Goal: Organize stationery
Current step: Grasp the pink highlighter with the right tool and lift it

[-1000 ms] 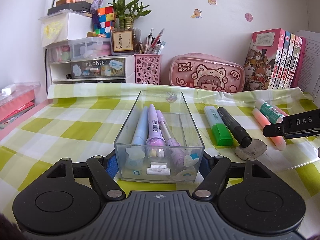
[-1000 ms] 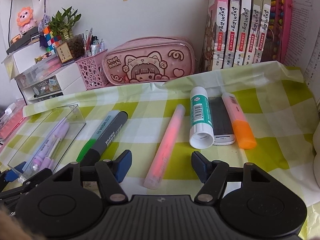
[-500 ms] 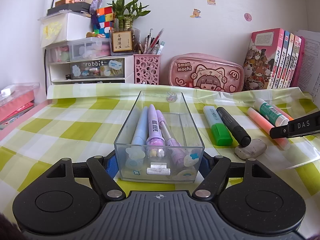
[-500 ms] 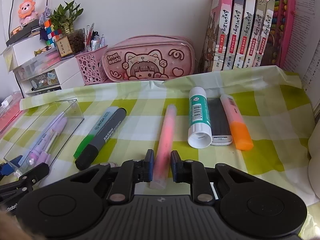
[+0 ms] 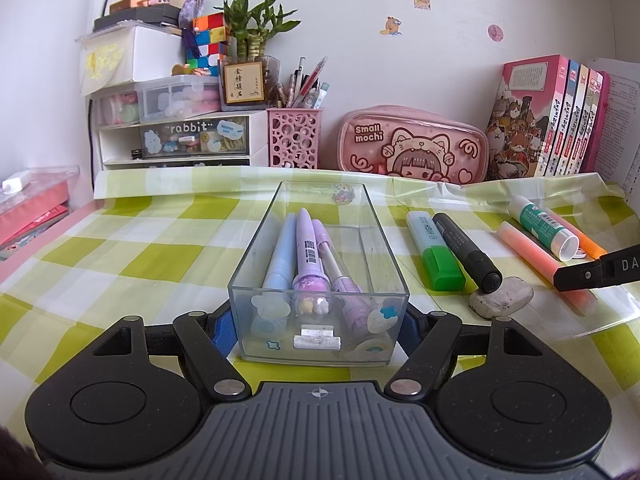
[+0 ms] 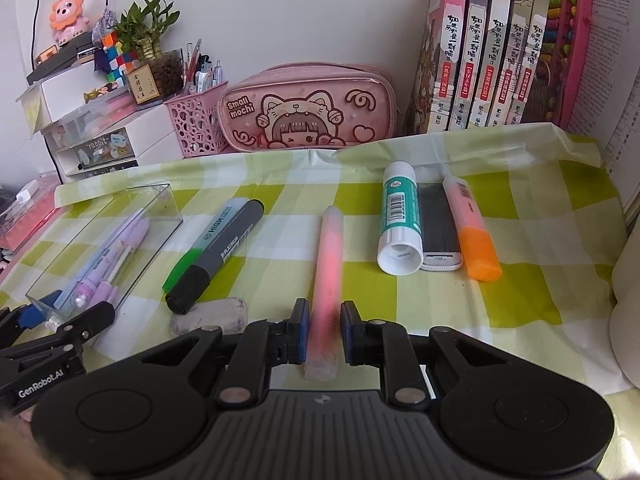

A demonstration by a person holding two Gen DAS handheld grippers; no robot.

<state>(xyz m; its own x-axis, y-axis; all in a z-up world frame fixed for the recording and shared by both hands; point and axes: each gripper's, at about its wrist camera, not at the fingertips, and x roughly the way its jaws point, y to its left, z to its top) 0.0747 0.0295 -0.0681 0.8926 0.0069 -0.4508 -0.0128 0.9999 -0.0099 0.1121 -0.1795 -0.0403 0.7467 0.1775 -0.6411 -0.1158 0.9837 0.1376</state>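
The right gripper's (image 6: pixel 324 334) fingers clamp the near end of a pink highlighter (image 6: pixel 329 264) lying on the counter (image 6: pixel 540 304); light, rigid and smooth, it may pivot. The left gripper's (image 5: pixel 318 330) fingers pinch the clear box (image 5: pixel 376 232) of pens, likely its destination.

A white wall (image 5: pixel 360 40) with small stickers (image 5: pixel 392 26) backs a desk under a green-checked cloth (image 5: pixel 120 248).
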